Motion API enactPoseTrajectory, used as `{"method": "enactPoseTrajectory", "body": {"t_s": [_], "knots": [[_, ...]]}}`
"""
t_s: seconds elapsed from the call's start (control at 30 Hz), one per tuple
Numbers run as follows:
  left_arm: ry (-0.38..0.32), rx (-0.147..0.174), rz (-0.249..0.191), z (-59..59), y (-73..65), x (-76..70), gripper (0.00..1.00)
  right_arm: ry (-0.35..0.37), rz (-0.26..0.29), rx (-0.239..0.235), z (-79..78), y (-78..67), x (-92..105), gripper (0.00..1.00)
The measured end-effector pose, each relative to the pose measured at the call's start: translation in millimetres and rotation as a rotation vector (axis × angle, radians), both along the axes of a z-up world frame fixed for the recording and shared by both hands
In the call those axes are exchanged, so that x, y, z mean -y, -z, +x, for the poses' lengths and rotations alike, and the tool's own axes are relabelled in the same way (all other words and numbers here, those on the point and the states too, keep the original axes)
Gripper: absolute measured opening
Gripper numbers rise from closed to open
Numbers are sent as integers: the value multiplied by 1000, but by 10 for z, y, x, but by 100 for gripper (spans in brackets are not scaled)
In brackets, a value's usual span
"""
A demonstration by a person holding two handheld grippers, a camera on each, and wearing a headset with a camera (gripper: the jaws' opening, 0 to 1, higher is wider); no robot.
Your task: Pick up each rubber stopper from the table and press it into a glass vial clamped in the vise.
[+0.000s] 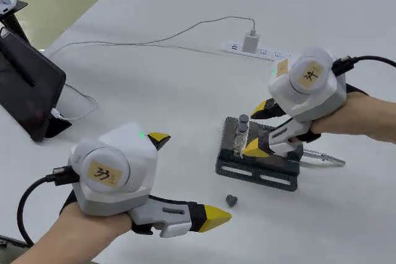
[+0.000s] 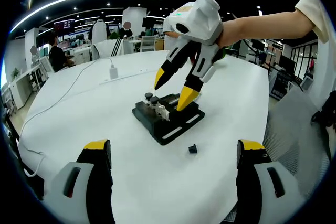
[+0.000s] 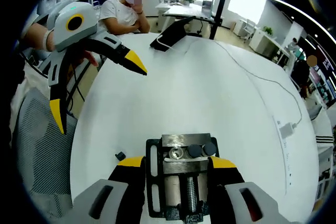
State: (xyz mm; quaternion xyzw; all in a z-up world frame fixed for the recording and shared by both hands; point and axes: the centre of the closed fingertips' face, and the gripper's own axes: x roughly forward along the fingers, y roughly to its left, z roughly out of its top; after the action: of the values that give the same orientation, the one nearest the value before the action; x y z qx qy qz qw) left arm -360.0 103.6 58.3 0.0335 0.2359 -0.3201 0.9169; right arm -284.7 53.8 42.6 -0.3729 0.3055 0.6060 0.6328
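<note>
Step in hand, as judged: pickup of the small dark rubber stopper, which lies loose on the white table just off the black bench vise, on the person's side.

The left gripper is spread wide and empty. The stopper lies near its lower jaw tip, apart from both jaws.

Recommended: centre the jaws about the stopper, close on its sides and keep it upright.

The clear glass vials sit clamped in the vise; two look capped, one open. The right gripper is parted, empty, and straddles the vise.
</note>
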Motion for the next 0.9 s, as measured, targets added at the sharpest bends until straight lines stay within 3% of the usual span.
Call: {"method": "enactPoseTrajectory", "body": {"t_s": [0.27,0.67,0.9], "knots": [[11,3,10,-17,-14,-19,99,100,96,-15,-106,-34,75,41],[22,2,19,-74,3,-20,99,258,183,-58,-281,84,190,40],[30,5,18,-95,-5,8,99,326,233,-75,-531,198,171,38]]}}
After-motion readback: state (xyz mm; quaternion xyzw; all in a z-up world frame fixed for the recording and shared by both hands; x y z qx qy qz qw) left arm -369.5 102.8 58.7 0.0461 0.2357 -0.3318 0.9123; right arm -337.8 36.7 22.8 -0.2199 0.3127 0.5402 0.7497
